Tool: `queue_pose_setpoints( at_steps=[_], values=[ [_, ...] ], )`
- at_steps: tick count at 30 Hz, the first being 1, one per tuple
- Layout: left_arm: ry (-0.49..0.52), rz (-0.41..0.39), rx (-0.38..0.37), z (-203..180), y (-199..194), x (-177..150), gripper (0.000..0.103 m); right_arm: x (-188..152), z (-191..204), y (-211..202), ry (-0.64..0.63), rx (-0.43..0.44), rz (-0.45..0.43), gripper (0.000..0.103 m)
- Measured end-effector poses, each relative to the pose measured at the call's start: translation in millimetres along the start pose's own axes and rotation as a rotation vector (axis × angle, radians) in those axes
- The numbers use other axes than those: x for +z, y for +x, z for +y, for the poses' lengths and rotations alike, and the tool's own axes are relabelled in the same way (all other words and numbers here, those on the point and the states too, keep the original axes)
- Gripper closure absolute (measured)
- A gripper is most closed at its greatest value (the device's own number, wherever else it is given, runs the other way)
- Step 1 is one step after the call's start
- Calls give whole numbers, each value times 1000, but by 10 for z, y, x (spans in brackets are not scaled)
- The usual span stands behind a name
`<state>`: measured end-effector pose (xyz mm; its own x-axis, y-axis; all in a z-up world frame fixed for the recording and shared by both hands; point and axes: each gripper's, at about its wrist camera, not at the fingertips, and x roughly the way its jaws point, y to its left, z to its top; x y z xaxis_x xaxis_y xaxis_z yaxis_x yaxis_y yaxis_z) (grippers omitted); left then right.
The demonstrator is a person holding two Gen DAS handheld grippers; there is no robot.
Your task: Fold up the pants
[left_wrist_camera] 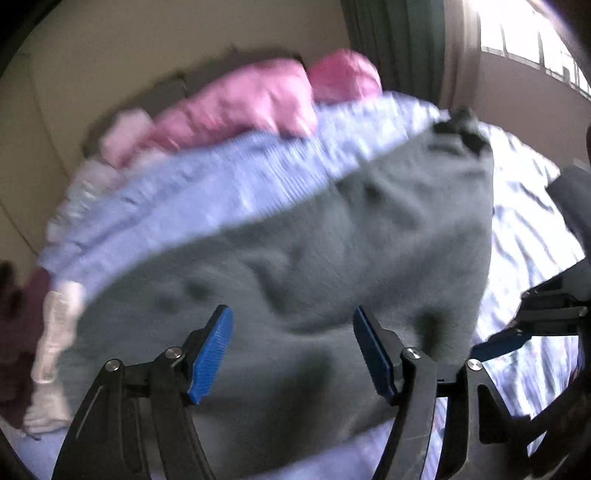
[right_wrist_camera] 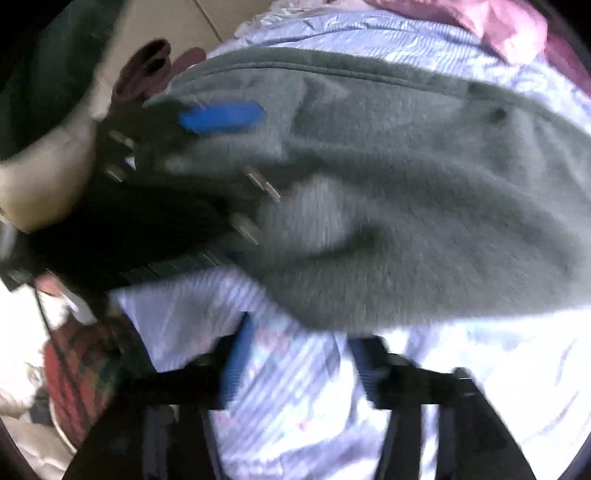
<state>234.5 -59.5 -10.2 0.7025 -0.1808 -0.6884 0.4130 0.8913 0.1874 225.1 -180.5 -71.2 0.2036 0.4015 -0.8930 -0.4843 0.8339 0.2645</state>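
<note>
Grey fleece pants (left_wrist_camera: 332,236) lie spread on a bed with a blue-striped sheet (left_wrist_camera: 207,192). My left gripper (left_wrist_camera: 291,350) hovers over the near part of the pants, its blue pads wide apart and open, and no cloth is pinched between them. In the right wrist view the same pants (right_wrist_camera: 406,177) fill the upper half, and the left gripper's blue pad (right_wrist_camera: 221,116) shows over their left end. My right gripper (right_wrist_camera: 303,369) is blurred and open above the bare striped sheet (right_wrist_camera: 295,406), just short of the pants' near edge. It also shows at the right edge of the left wrist view, the right gripper (left_wrist_camera: 517,332).
Pink bedding (left_wrist_camera: 240,103) is heaped along the far side of the bed against a beige wall. A green curtain (left_wrist_camera: 399,44) and a bright window (left_wrist_camera: 517,33) are at the back right. A dark red garment (left_wrist_camera: 14,314) and white cloth (left_wrist_camera: 55,350) lie at the left. A red plaid item (right_wrist_camera: 77,376) sits low left.
</note>
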Motion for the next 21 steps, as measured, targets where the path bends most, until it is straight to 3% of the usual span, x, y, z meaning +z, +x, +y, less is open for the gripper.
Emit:
queue_pose_setpoints(
  at_steps=[4,7,9,13,17,21],
  values=[
    [-102,-92,104,407,-497,-139,24,-33,313,-382,-45,-68,-60,44],
    [-197,-117,166,806,-666,-314,23,127,511,-688,-75,-150,-211,44],
    [-262,-105,183,1059,-672,-452,23,279,568,-802,-71,-206,-311,38],
    [-379,-72,128,1403,-594,-733,23,623,564,-702,-27,-265,-391,37],
    [-496,-49,30,1591,-420,-931,23,866,692,-307,-14,-306,-382,37],
    [-557,-51,3,1674,-275,-956,23,1007,639,-29,5,-326,-338,37]
  ],
)
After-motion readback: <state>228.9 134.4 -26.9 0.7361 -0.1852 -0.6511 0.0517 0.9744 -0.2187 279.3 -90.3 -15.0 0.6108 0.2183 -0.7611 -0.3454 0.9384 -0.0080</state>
